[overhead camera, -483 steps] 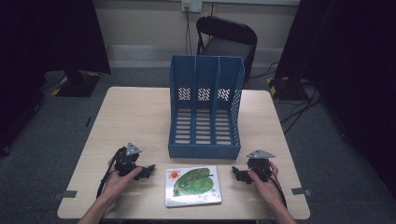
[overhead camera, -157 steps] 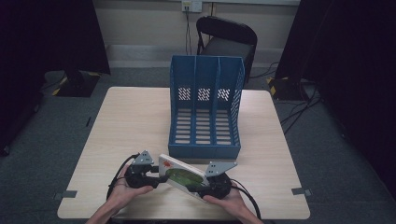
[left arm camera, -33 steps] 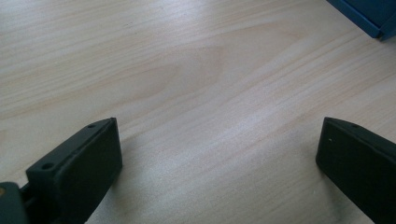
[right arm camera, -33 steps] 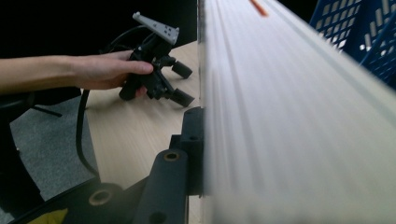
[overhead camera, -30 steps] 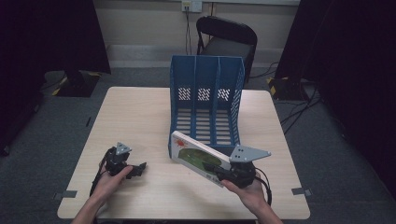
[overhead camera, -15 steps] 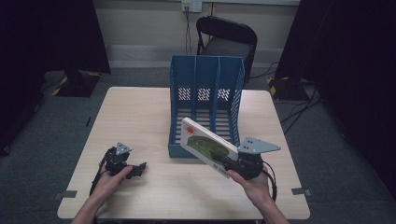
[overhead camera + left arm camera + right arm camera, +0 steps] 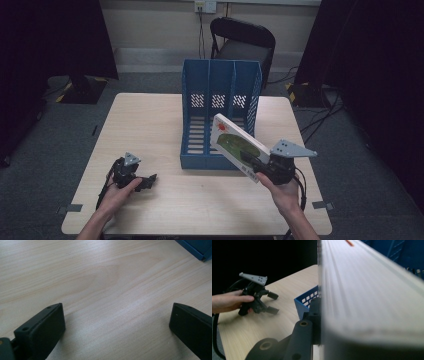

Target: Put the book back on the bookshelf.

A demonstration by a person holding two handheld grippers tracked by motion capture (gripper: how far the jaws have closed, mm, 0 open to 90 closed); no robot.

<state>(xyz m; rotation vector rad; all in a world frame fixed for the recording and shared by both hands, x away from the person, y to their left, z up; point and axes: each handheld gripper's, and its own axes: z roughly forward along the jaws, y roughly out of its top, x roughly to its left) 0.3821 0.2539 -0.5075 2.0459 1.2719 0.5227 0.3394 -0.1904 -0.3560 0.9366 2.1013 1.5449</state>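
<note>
Right claw [image 7: 250,162], clenched on the thin white green-leaf picture book [image 7: 235,145], has lifted it toward the blue plastic three-slot file rack [image 7: 220,112]; insertion pending. Left claw [image 7: 149,181] rests released on the pale wooden surface [image 7: 150,125].

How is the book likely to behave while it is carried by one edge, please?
The book probably stays stiff: it juts flat from the right gripper without sagging. Held at one end, it may lever downward. Its glossy-looking cover could slip.
</note>
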